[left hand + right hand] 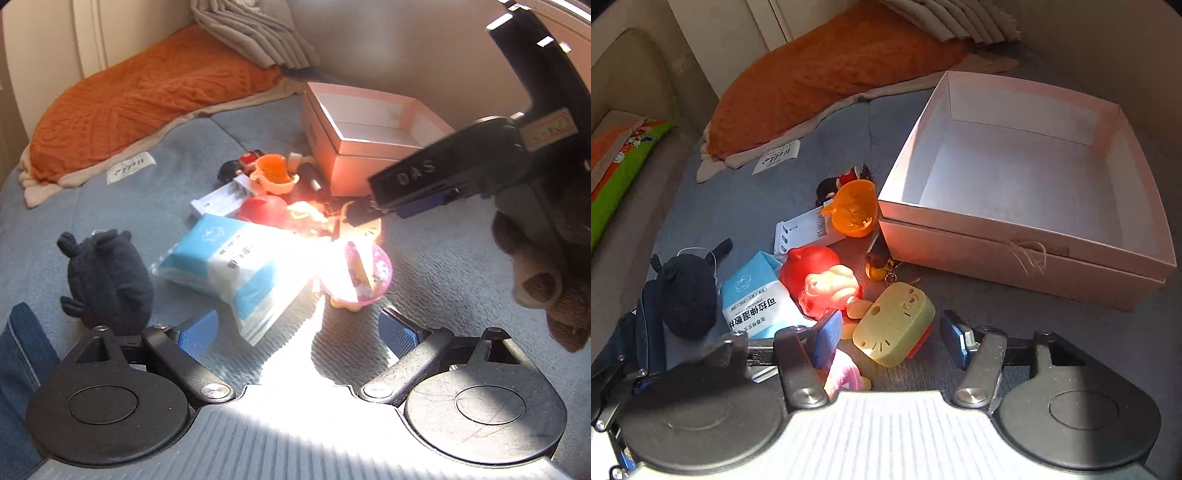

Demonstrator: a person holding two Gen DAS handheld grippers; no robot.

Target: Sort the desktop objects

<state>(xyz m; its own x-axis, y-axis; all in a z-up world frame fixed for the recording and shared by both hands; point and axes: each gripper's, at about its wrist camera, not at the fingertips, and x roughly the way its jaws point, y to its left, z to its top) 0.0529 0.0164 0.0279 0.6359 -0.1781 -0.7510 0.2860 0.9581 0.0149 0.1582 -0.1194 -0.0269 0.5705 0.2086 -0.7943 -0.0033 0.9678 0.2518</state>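
Toys [273,192] sit in a pile on the blue bed, next to the pink box [369,147]. L gripper [297,332] is apart, w/ nothing in it. Right view: R gripper [890,339] is apart around a yellow cheese toy [894,328], not squeezing it.

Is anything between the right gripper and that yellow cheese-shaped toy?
Nothing visible. The right gripper is open, and the yellow cheese-shaped toy lies right between its fingers, uncovered. The red toy sits just beside it.
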